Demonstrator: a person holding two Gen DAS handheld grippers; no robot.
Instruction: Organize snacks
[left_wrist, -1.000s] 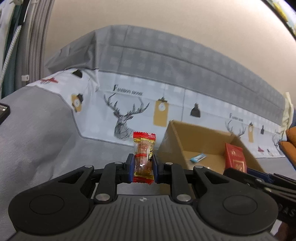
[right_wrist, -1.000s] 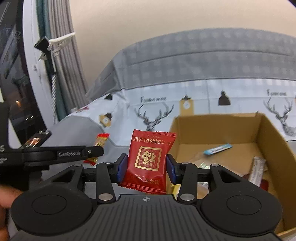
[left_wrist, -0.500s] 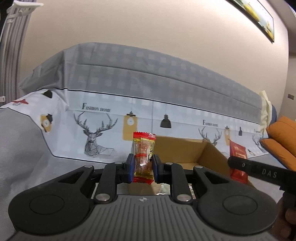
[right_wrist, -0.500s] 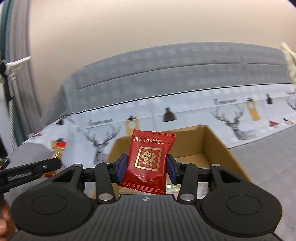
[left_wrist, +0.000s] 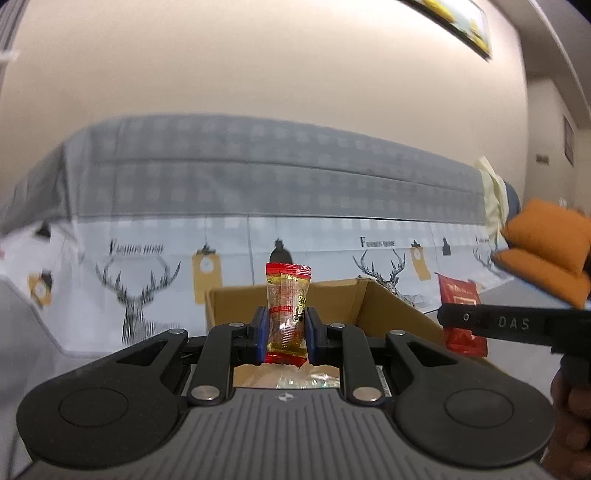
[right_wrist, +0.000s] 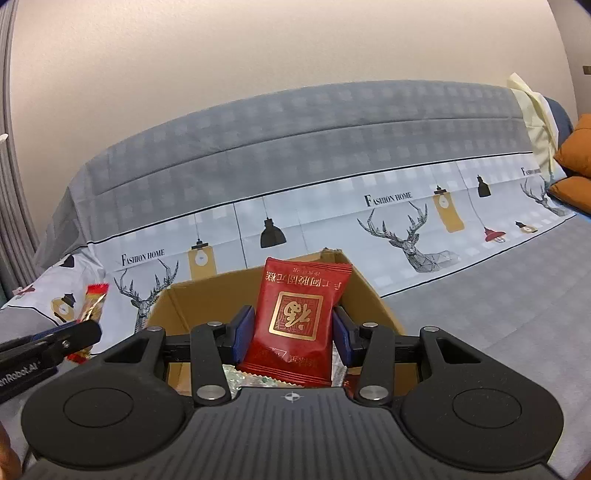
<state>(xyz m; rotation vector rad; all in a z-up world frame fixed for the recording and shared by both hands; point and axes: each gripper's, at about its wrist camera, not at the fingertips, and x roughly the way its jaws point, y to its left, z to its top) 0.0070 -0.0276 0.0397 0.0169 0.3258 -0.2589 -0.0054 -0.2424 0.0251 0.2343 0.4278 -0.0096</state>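
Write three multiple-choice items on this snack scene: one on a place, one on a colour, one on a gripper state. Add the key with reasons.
1. Where is the cardboard box relative to the right gripper?
A. Right beyond and below it
B. Far off on the orange cushions
C. Behind the camera

2. What colour is the square packet in the right gripper?
A. Blue
B. Dark red with gold print
C. Green

3. What state is the left gripper in?
A. Open, holding nothing
B. Shut on the narrow candy
C. Shut on a box flap

Key: 1 A, the box's walls rise just past the fingers. 2 B, the red wrapper shows a gold emblem. 3 B, both blue pads press the candy's sides.
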